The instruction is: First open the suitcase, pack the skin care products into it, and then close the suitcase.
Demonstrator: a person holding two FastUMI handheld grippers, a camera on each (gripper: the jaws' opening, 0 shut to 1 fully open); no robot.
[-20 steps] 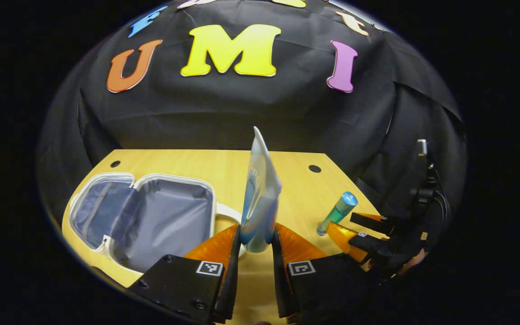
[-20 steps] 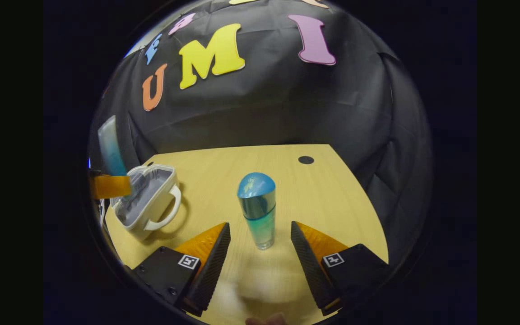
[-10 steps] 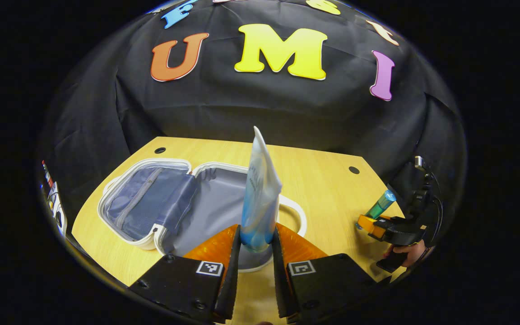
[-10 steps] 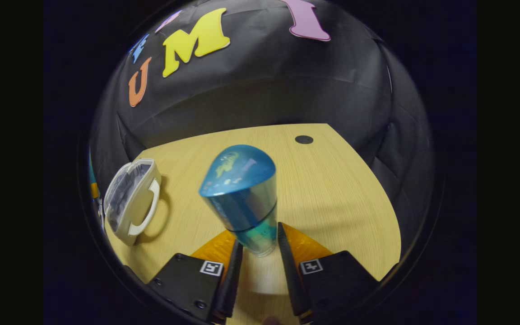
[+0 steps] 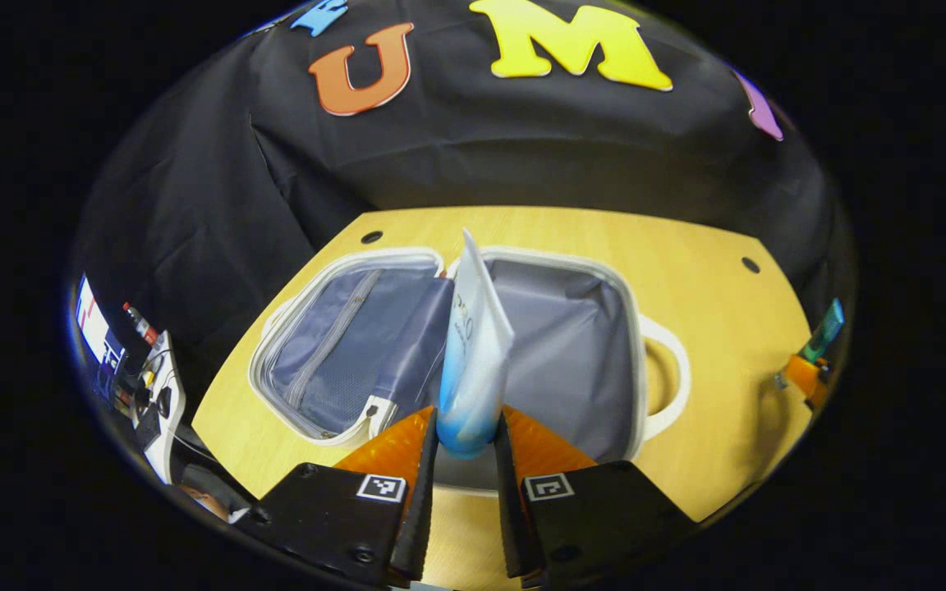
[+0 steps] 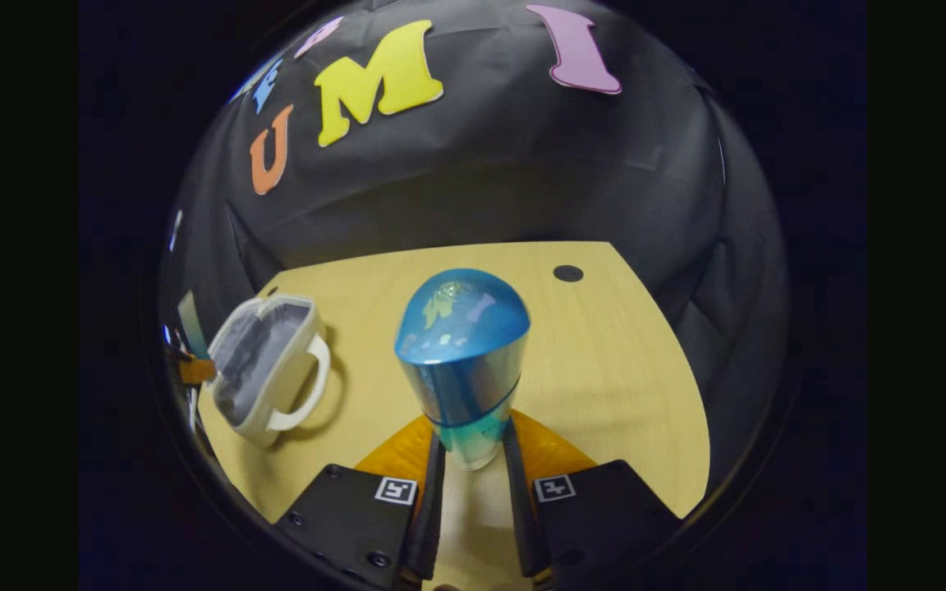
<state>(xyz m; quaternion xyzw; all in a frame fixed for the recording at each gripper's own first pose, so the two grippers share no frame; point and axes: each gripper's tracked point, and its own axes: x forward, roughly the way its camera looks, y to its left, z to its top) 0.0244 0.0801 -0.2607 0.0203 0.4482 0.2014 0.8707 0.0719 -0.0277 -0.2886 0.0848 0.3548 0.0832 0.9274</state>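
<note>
The left gripper [image 5: 466,460] has its fingers clenched on the lower end of a white-and-blue skin care tube [image 5: 473,353], which stands upright over the open suitcase [image 5: 456,345]. The tube's printing is too small to make out, and its bottom end is partly covered by the fingers. It hides part of the hinge line between the suitcase's two halves. The suitcase lies flat and open near the middle of the bench [image 5: 703,246], with grey lining, a zipped mesh pocket in its left half and a white handle [image 5: 670,377] on its right side. The near rim of the suitcase is cut off behind the fingers.

At the bench's right edge in the left gripper view, the other gripper and its teal bottle [image 5: 824,328] are squeezed small at the rim of the picture, hard to make out.

In the right gripper view, the right gripper [image 6: 473,468] has its fingers closed on the base of a clear teal bottle with a rounded blue cap [image 6: 463,361]. Whether the base touches the bench cannot be told. The suitcase [image 6: 264,377] sits toward the bench's left edge, distorted, with the tube [image 6: 190,324] a thin sliver beside it.

The bench is light wood with round dark holes [image 6: 568,273] near its far corners. Black cloth hangs behind it. Beyond the bench's left edge lies a blurred clutter of cables and devices [image 5: 136,361].
</note>
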